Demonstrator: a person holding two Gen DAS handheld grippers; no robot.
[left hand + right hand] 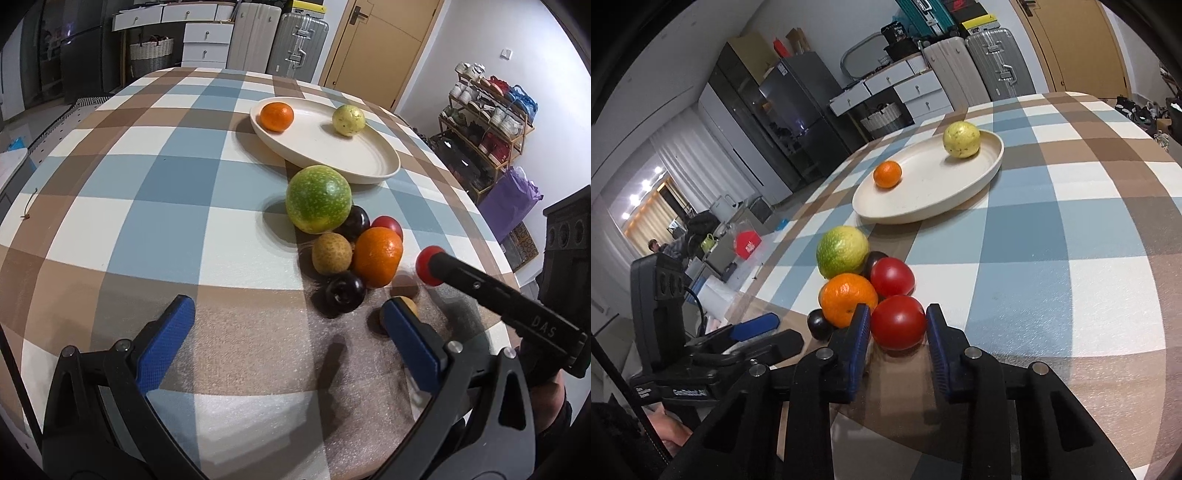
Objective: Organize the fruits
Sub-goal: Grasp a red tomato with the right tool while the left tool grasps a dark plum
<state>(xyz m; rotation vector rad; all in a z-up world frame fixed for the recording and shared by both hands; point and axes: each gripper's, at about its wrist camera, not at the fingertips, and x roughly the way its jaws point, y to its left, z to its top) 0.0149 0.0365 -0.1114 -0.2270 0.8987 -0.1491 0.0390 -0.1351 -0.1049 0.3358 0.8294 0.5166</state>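
Observation:
My right gripper [897,325] is shut on a red tomato [897,323], its blue pads pressed on both sides, low over the tablecloth. In the left wrist view this tomato [428,266] shows at the tip of the right gripper [437,260]. Beside it lie an orange [848,301], a second tomato [892,277], a large green citrus [842,252] and dark plums [345,291]. A cream plate [993,162] beyond holds a small orange [887,174] and a yellow fruit [961,140]. My left gripper [290,306] hangs open and empty, just in front of the pile.
A brownish round fruit [331,253] lies in the pile, and a small tan one [408,304] sits behind the left gripper's right finger. The checked tablecloth [166,184] stretches left of the fruit. Suitcases, drawers and a shoe rack [487,122] stand past the table.

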